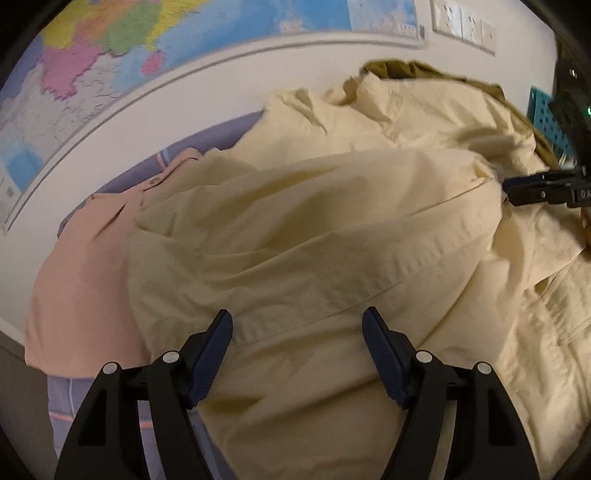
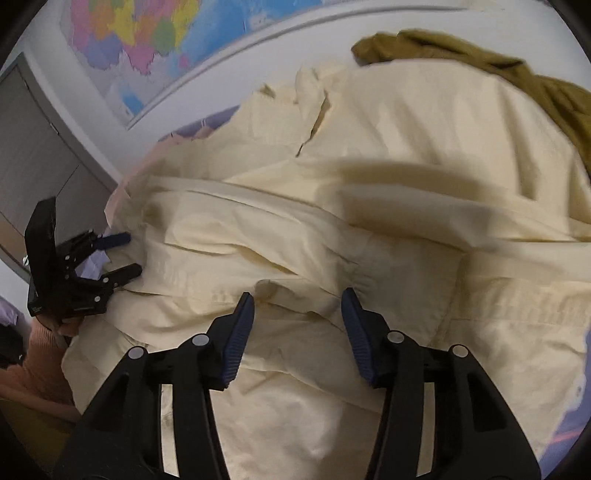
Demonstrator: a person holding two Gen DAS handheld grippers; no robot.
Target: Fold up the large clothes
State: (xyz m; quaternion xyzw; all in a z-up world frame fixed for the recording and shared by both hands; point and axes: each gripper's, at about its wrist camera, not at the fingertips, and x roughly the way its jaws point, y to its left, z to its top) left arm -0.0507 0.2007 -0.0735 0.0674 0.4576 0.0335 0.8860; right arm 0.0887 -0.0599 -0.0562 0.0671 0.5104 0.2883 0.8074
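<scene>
While both tongs point steeply down at the heap, the scene reads as follows.

Garment: the pale yellow shirt (image 1: 332,229) lies crumpled over the bed, covering most of both views, with a pink garment (image 1: 81,266) under its 9 o'clock side and an olive garment (image 2: 498,74) at its 1 o'clock corner.

Left gripper (image 1: 297,332): jaws spread wide, nothing between the pads; a stitched hem band runs across just past the tips, from 8 o'clock up to 2 o'clock.

Right gripper (image 2: 297,306): jaws apart, holding nothing; a rumpled fold sits at 12 o'clock, just beyond the tips.

Long axis: judged roughly 9 to 3 o'clock across both views.

Nearer hand: probably the left, for that hem.

Left wrist only: wall sockets (image 1: 463,26), teal basket (image 1: 546,118).

Right wrist only: grey cabinet door (image 2: 33,147), orange sleeve (image 2: 40,362) behind the left tongs.
</scene>
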